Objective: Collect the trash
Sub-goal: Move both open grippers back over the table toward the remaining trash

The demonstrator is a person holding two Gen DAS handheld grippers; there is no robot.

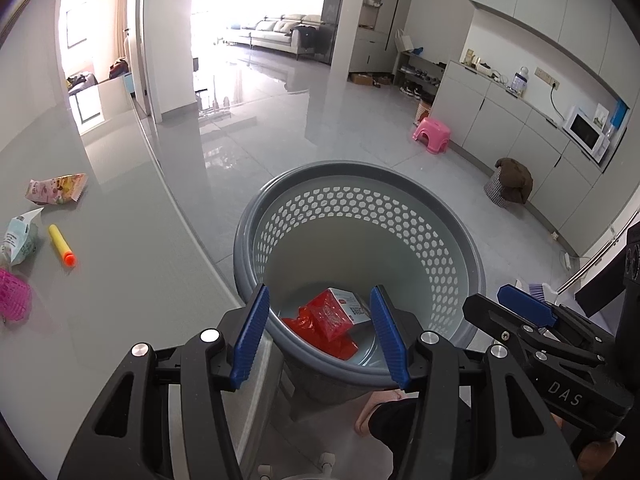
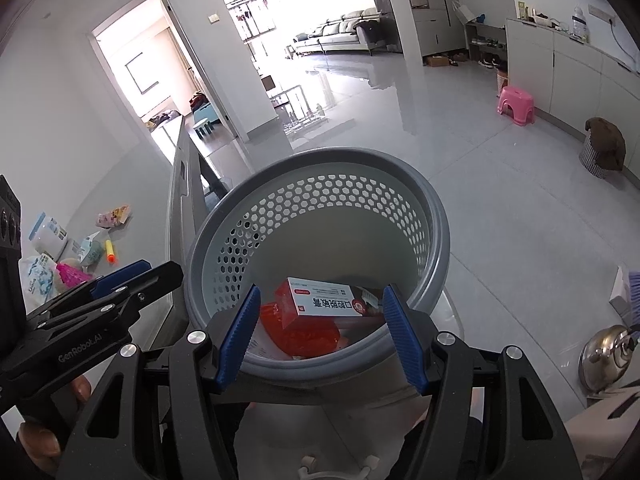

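Left gripper [image 1: 320, 336] and right gripper [image 2: 320, 334] both gape empty over the grey perforated basket [image 1: 360, 216], where a white-and-red carton [image 2: 336, 296] lies on crumpled red wrappers [image 2: 304, 334] (more litter remains on the table [image 1: 120, 280]).

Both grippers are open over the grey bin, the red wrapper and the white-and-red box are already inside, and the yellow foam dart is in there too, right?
Not the yellow foam dart: the left wrist view shows it on the table, beside the snack packets. The rest holds.
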